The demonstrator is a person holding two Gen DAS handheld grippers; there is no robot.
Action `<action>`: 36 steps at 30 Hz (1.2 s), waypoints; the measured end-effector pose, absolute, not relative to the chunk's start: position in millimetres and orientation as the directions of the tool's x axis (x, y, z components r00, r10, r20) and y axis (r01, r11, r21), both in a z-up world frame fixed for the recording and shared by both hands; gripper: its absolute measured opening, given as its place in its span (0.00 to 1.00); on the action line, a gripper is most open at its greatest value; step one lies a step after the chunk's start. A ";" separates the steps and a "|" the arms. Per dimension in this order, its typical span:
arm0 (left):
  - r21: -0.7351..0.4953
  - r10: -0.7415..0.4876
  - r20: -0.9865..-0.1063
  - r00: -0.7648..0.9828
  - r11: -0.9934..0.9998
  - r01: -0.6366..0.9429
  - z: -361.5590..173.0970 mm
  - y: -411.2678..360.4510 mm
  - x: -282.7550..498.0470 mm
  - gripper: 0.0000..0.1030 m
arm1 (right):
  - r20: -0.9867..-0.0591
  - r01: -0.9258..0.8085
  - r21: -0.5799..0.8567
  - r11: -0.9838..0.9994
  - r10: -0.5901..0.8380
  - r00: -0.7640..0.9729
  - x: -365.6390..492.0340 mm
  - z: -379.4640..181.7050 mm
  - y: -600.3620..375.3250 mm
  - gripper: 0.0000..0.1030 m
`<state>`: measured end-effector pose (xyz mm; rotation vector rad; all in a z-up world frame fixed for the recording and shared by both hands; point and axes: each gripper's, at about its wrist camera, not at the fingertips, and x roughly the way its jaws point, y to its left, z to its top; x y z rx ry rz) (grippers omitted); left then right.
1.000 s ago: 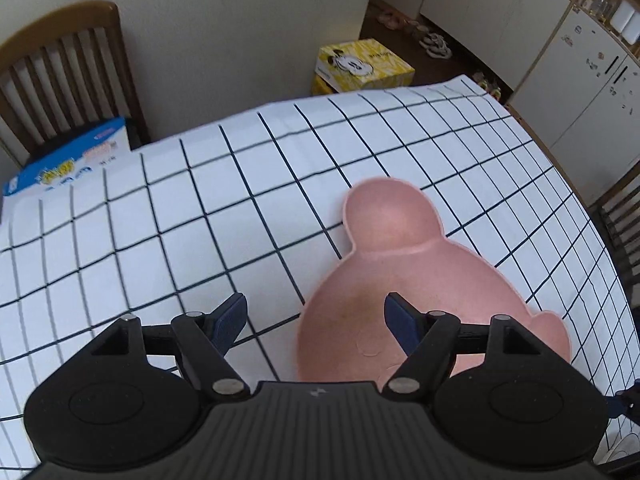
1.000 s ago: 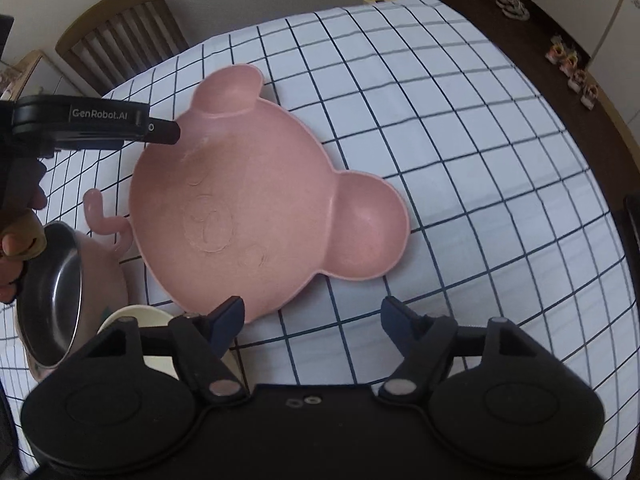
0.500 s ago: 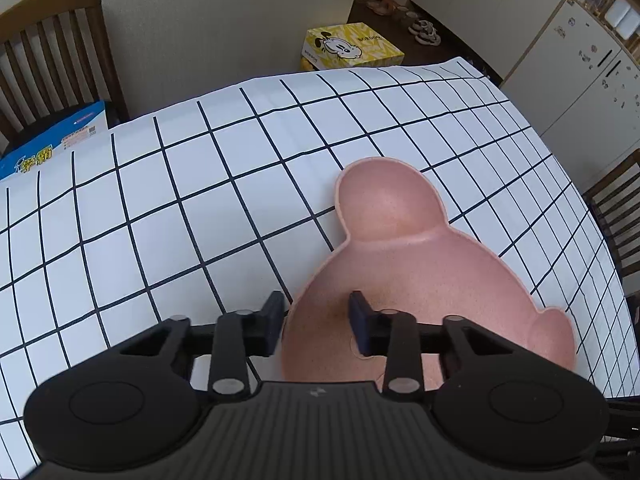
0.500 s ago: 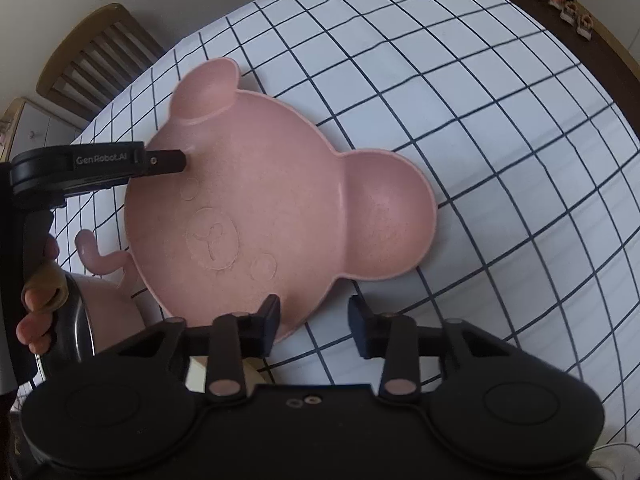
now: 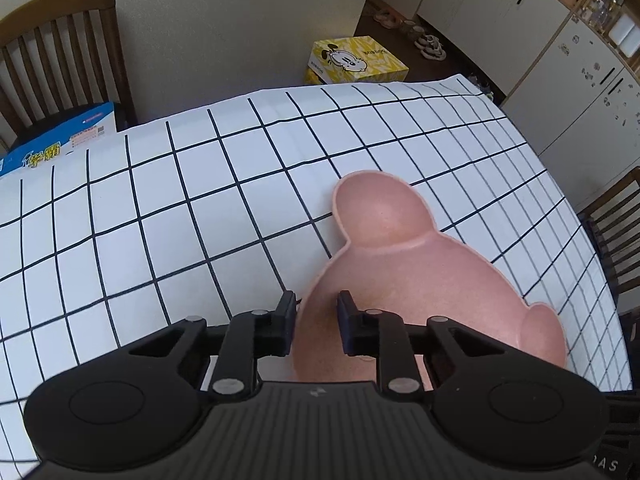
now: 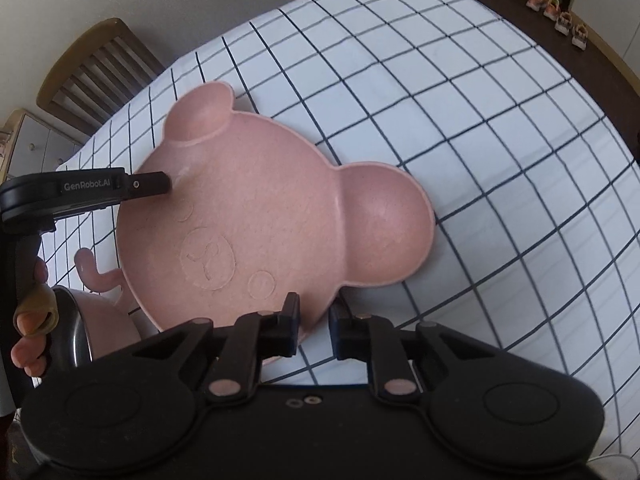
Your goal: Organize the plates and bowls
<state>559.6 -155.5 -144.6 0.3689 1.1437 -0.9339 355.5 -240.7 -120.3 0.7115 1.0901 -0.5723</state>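
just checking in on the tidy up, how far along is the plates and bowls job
Early on. Nothing looks stacked yet. In hand: the left claw and right claw have just been closing, each straddling the rim of the pink bear-shaped plate on the checked tablecloth. Left: lifting and placing it, then the steel bowl and pink bowl beside it.

"GenRobot.AI" is printed on the left gripper's (image 6: 152, 184) arm at the left. "BOBDOG" is printed on the far yellow box (image 5: 356, 60).
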 end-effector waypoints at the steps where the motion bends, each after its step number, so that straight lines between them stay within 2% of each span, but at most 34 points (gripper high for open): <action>1: -0.195 -0.442 -0.890 0.108 0.585 0.787 -140.3 -154.3 557.1 0.21 | -0.928 0.721 0.231 0.653 -0.074 0.364 354.5 -118.1 -241.7 0.15; 12: -0.198 -0.458 -0.878 0.136 0.607 0.770 -89.0 -137.4 519.7 0.21 | -0.909 0.629 0.234 0.742 -0.062 0.412 327.8 -78.2 -257.9 0.15; 20: -0.154 -0.432 -0.876 0.214 0.670 0.726 -45.4 -118.0 476.1 0.21 | -0.900 0.548 0.256 0.797 -0.011 0.436 305.9 -44.6 -256.9 0.15; 28: -0.120 -0.402 -0.863 0.307 0.752 0.648 0.0 -89.7 412.5 0.21 | -0.880 0.429 0.279 0.859 0.050 0.472 273.7 -7.2 -256.2 0.15; 36: -0.117 -0.372 -0.847 0.380 0.827 0.549 20.1 -68.8 334.0 0.21 | -0.866 0.291 0.264 0.919 0.094 0.491 229.6 20.3 -257.5 0.15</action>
